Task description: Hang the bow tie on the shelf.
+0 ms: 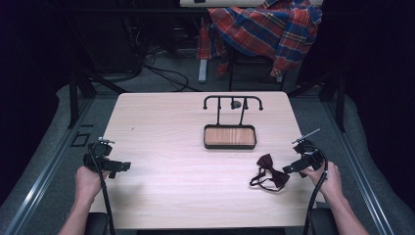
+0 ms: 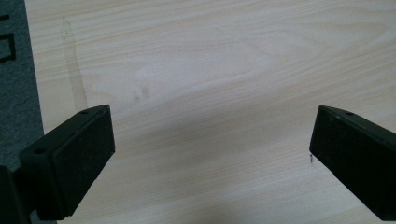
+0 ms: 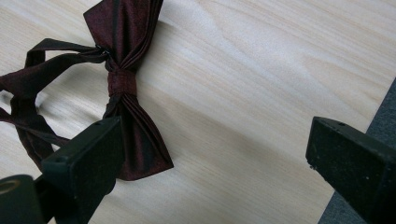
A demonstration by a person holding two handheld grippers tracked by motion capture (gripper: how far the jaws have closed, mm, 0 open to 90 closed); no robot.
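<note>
The bow tie (image 1: 271, 173) lies flat on the pale wood tabletop (image 1: 186, 147), toward the person's right and nearer the near edge, in front of a black stand (image 1: 230, 128) with a wood-lined tray at its base. In the high view the tie's long axis runs on a diagonal, from its upper-left wing to its lower-right wing, and its thin strap loops out on the left side toward the near edge. The right hand-held gripper (image 1: 289, 169) sits just beside the lower-right wing, its tips aimed at the tie.

The right gripper view gives what the high view cannot: the dark red pleated fabric of the bow tie (image 3: 133, 93), its tight centre knot, and the strap curling off to the left. There the jaws stand wide apart, the left one over the edge of the near wing, with nothing gripped between them.

The left gripper view shows bare wood grain, a faint streak and the grey floor at the tabletop's edge; its jaws are also spread wide, holding nothing. The high view places the left hand-held gripper (image 1: 123, 166) near the tabletop's left edge, well apart from the tie, and shows a plaid shirt (image 1: 264, 29) draped beyond the far side.
</note>
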